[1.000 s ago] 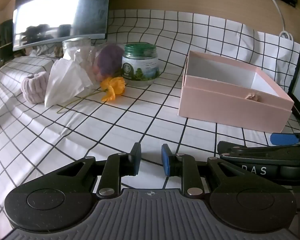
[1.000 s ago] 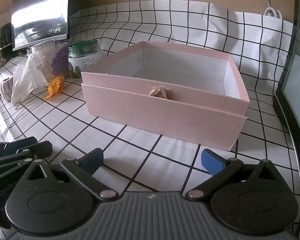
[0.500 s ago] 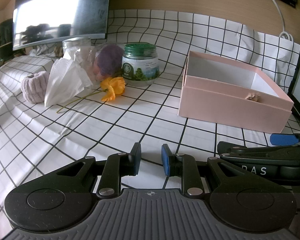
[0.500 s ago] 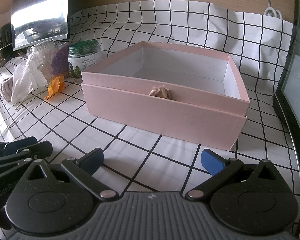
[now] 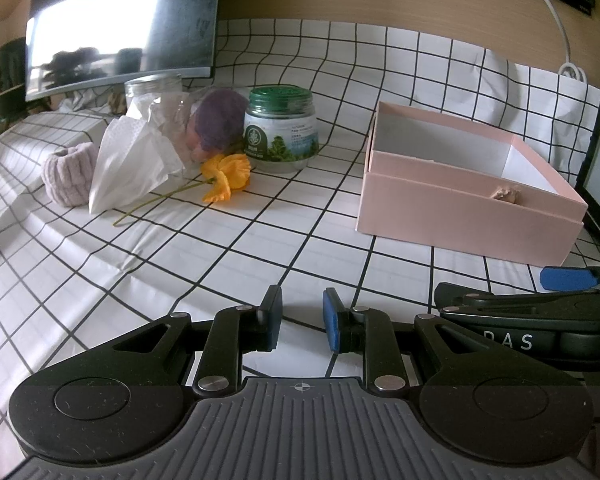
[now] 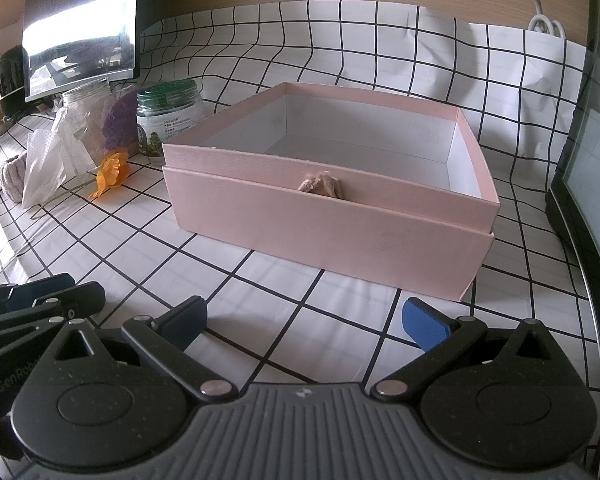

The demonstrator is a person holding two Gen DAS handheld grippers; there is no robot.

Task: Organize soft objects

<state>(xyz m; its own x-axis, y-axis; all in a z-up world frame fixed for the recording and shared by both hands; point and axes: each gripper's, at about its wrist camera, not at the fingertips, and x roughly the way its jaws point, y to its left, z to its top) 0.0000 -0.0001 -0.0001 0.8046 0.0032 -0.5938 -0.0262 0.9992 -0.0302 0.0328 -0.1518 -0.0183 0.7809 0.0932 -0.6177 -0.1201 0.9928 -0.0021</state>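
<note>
An open pink box (image 5: pixel 468 204) (image 6: pixel 328 216) with a small tan bow on its front rim stands on the checked cloth; its inside looks empty. At the far left lie a lilac fuzzy scrunchie (image 5: pixel 66 178) (image 6: pixel 11 174), a white tissue (image 5: pixel 128 164) (image 6: pixel 44 172), an orange fabric flower (image 5: pixel 226 174) (image 6: pixel 110 172) and a purple fuzzy item (image 5: pixel 220 118) (image 6: pixel 118 122). My left gripper (image 5: pixel 300 320) is low over the cloth, its jaws a narrow gap apart and empty. My right gripper (image 6: pixel 302 318) is wide open and empty, just before the box.
A green-lidded jar (image 5: pixel 282 132) (image 6: pixel 168 120) and a clear jar (image 5: pixel 152 88) stand by the soft items. A dark monitor (image 5: pixel 120 24) is behind them, another screen (image 6: pixel 592 168) at the right edge. A white cable (image 5: pixel 556 16) hangs on the back wall.
</note>
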